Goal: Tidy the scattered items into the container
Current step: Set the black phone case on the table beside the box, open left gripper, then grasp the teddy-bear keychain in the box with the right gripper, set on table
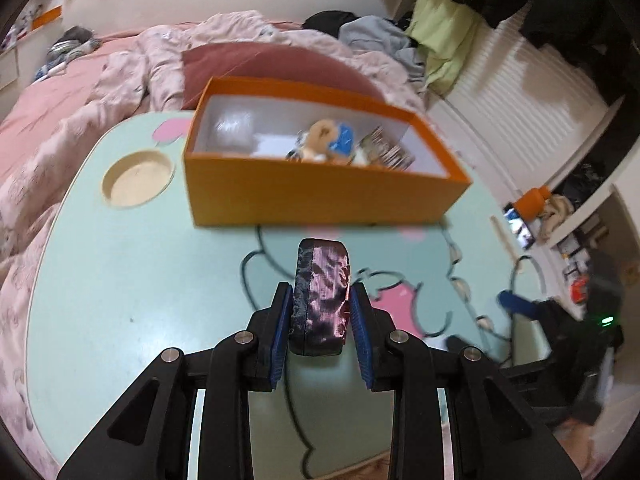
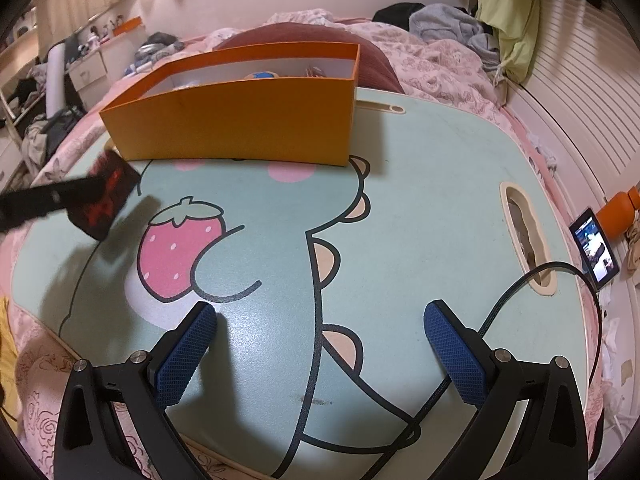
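Note:
My left gripper (image 1: 320,300) is shut on a small dark packet (image 1: 322,296) with a shiny pink face, held above the mint lap table (image 1: 140,272) just in front of the orange box (image 1: 312,196). The box holds a small plush toy (image 1: 324,140) and a printed packet (image 1: 386,152). In the right wrist view the left gripper and its dark packet (image 2: 106,200) show at far left, near the orange box (image 2: 240,124). My right gripper (image 2: 320,320) is open and empty, low over the table (image 2: 420,220).
The table has a round cup recess (image 1: 138,178) at left and a slot (image 2: 526,236) at right. A black cable (image 2: 520,292) crosses the right side. A phone (image 2: 596,250) and orange bottle (image 2: 618,212) sit off the right edge. Pink bedding (image 1: 60,120) surrounds.

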Motion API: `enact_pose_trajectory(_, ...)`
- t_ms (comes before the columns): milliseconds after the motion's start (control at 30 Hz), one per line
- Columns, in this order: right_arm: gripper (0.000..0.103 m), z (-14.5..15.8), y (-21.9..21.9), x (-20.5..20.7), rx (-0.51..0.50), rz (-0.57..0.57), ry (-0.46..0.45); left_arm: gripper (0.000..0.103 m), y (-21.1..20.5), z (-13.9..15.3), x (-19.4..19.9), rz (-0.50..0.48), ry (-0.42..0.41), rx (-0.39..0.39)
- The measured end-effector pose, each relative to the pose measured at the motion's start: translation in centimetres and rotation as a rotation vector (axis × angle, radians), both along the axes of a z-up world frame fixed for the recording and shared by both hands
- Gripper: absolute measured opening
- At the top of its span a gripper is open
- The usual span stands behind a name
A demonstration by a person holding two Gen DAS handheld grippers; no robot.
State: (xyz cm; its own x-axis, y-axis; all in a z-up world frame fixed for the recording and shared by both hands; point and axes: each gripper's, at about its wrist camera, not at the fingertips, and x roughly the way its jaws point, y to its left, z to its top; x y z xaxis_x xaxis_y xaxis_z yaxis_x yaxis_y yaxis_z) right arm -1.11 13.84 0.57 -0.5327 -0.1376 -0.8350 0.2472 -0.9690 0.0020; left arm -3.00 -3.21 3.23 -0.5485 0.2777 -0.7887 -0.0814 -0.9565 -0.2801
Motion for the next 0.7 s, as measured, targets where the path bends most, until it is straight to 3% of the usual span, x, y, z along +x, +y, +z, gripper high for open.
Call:
enact_pose_trajectory(133,0.103,0.1,-0.1,0.1,0.001,0.000,0.000,0.037,-0.2,0.2,0.4,0.027,0.026,0.045)
enact_pose_trajectory(200,0.103,0.2,-0.2,0.0,0.000,-0.001,0.000,0.058,-0.4,0.8,0.9,0.045,0.056,0.058)
enact_pose_trajectory(267,0.103,0.2,-0.3,0.0,0.000,-0.002,0.000,0.073,-0.8,1.5,1.8,0.070,0.107,0.070)
enact_pose_trajectory(300,0.103,0.2,-0.2,-0.1,0.000,-0.002,-0.001,0.076,-1.2,1.7,2.3,0.086,0.129,0.082)
enact_pose_trajectory(433,0.101,0.7,0.3,-0.4,-0.052,0.018,-0.024,0.076,-3.2,1.9,3.3,0.131,0.144,0.147)
enact_pose_trajectory(567,0.079,4.2,-0.3,-2.0,-0.063,0.066,-0.001,0.076,-4.9,2.0,3.8,0.194,0.150,0.125)
enact_pose_trajectory(633,0.075,6.9,-1.2,-3.5,-0.069,0.097,0.041,0.076,-5.5,1.9,4.1,0.218,0.150,0.111)
enact_pose_trajectory(700,0.067,9.2,-2.5,-6.2,-0.114,0.127,0.026,0.076,-6.0,1.7,4.2,0.235,0.144,0.123)
